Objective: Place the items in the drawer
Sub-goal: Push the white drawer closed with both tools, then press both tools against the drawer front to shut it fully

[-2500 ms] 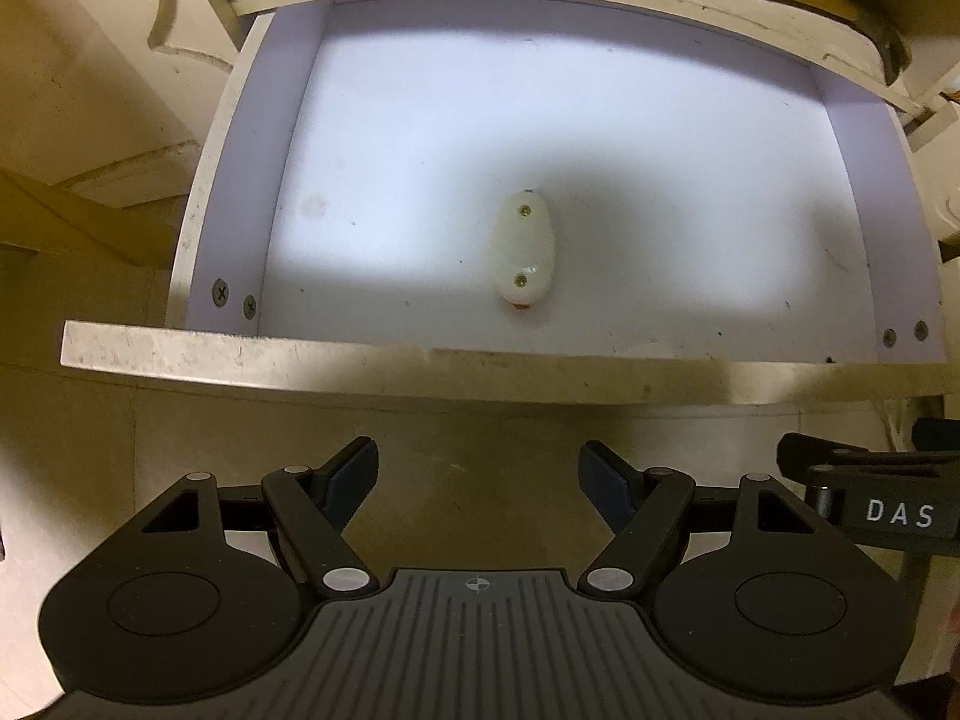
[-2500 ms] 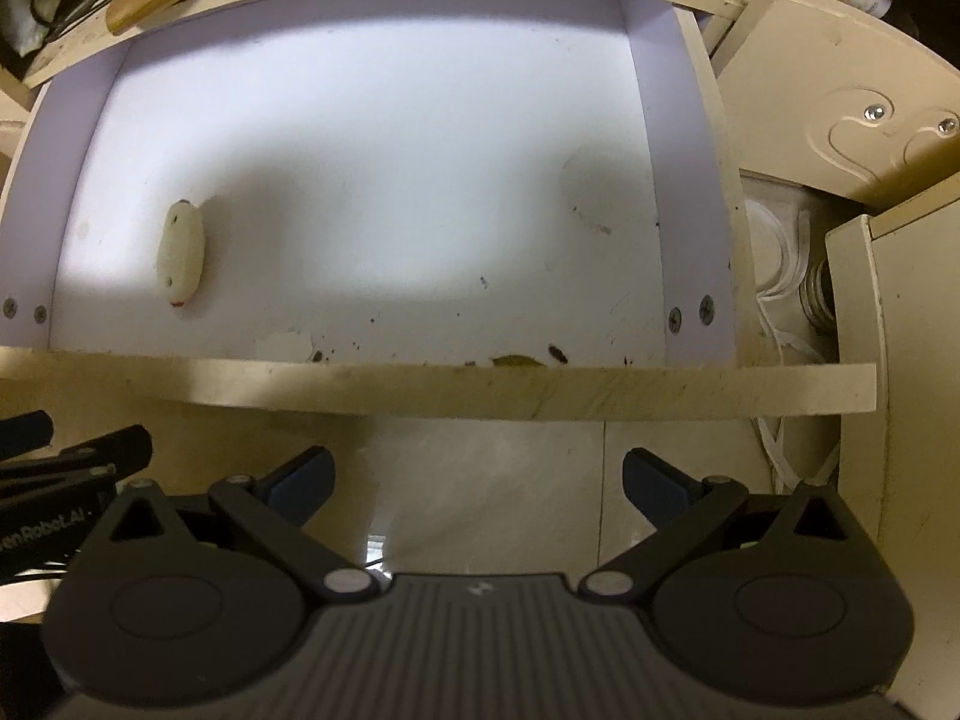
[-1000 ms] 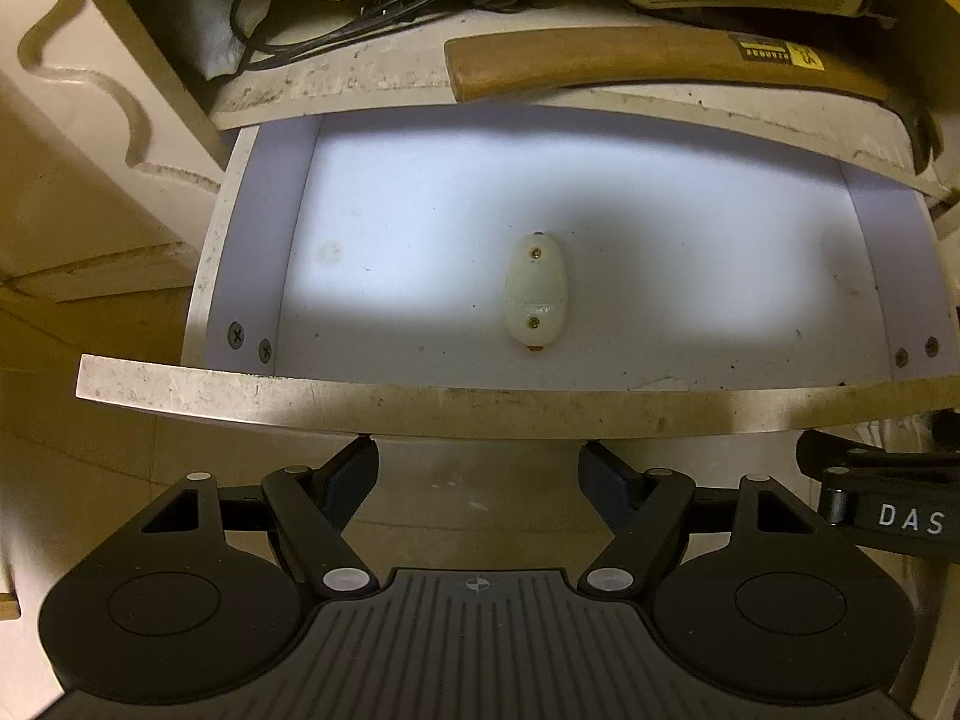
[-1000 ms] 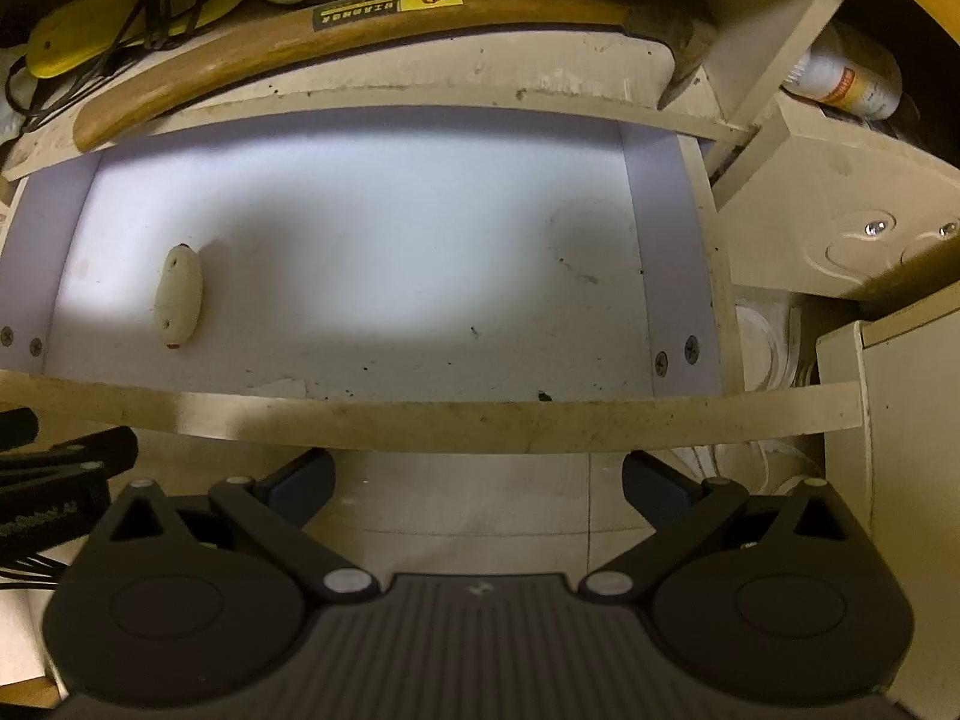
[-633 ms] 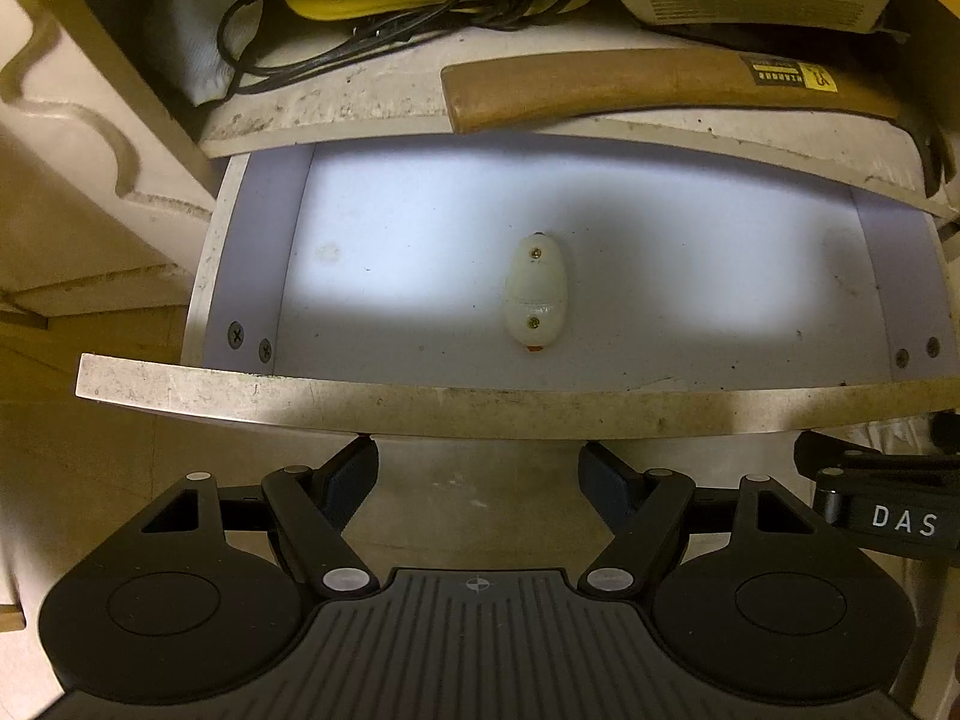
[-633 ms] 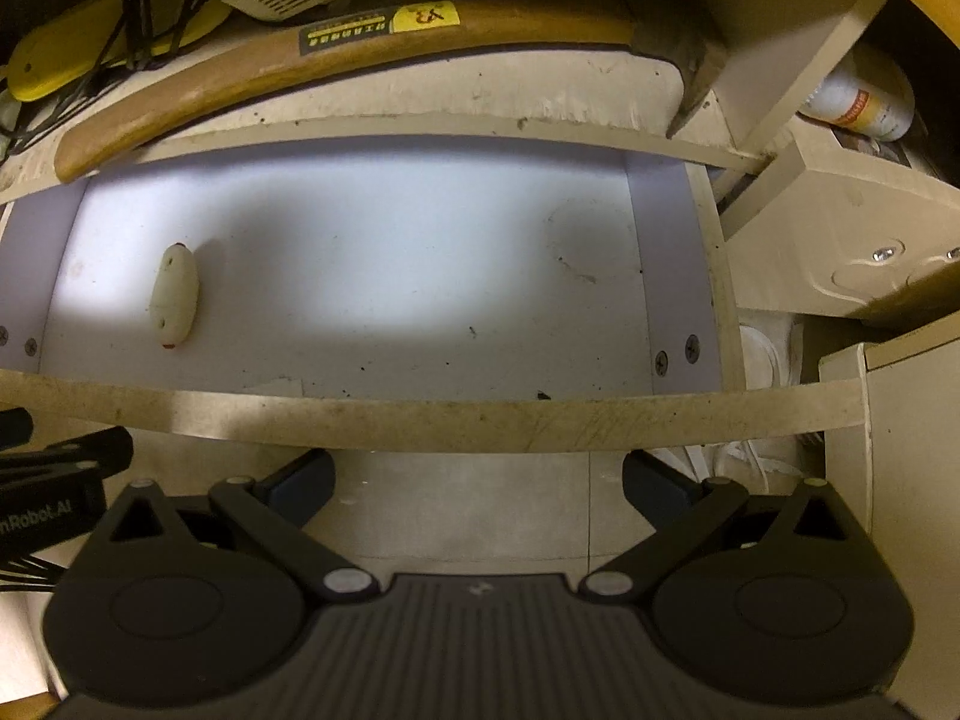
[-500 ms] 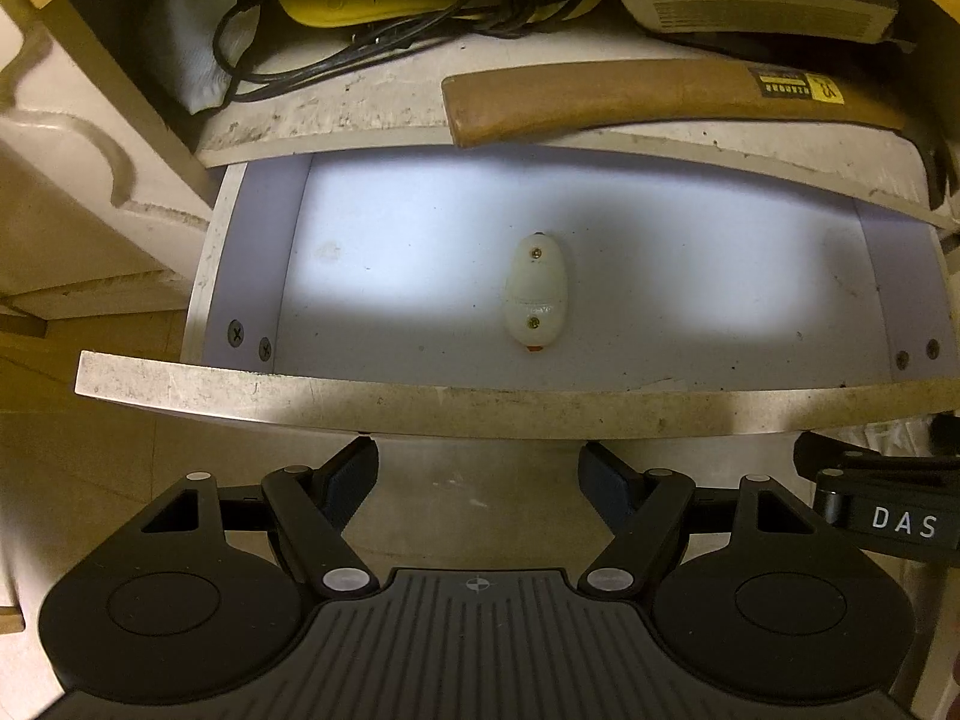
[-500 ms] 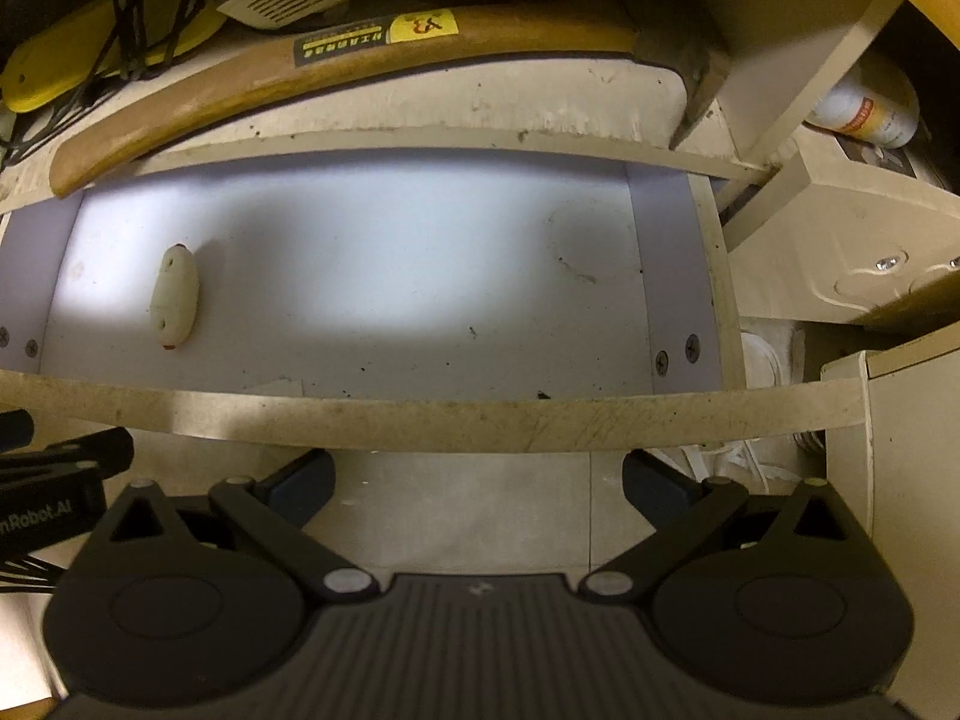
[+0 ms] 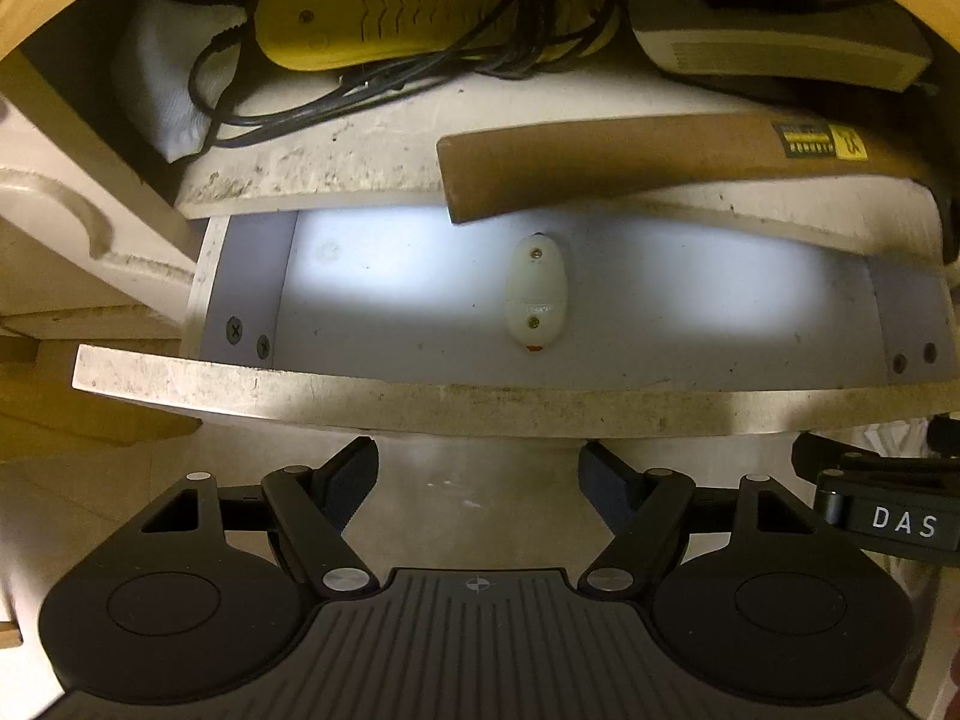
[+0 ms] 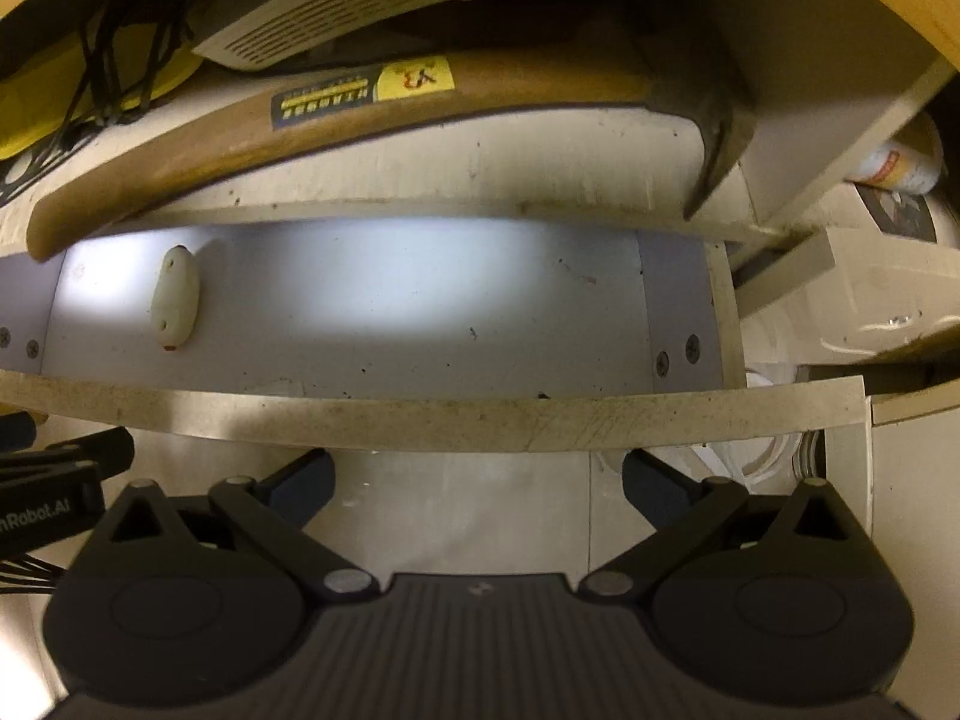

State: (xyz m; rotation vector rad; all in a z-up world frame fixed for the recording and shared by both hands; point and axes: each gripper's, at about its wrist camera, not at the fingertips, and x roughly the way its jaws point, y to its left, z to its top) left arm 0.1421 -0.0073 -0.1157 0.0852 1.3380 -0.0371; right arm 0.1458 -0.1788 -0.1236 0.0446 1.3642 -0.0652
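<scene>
My 2 grippers, left gripper [image 9: 478,468] and right gripper [image 10: 477,477], gape wide, empty. The hammer [image 10: 336,114] lies upper frame above the drawer [image 10: 420,414]: heavy, rigid; I'd grip its wooden handle mid-length.

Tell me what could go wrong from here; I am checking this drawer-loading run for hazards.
The hammer on the shelf lies with its handle end past the shelf edge, above the open drawer; a bump might knock it down. The black cables tangled over the yellow device could snag a gripper. Both the left gripper and right gripper are open and hold nothing, so nothing is ready to place.
</scene>
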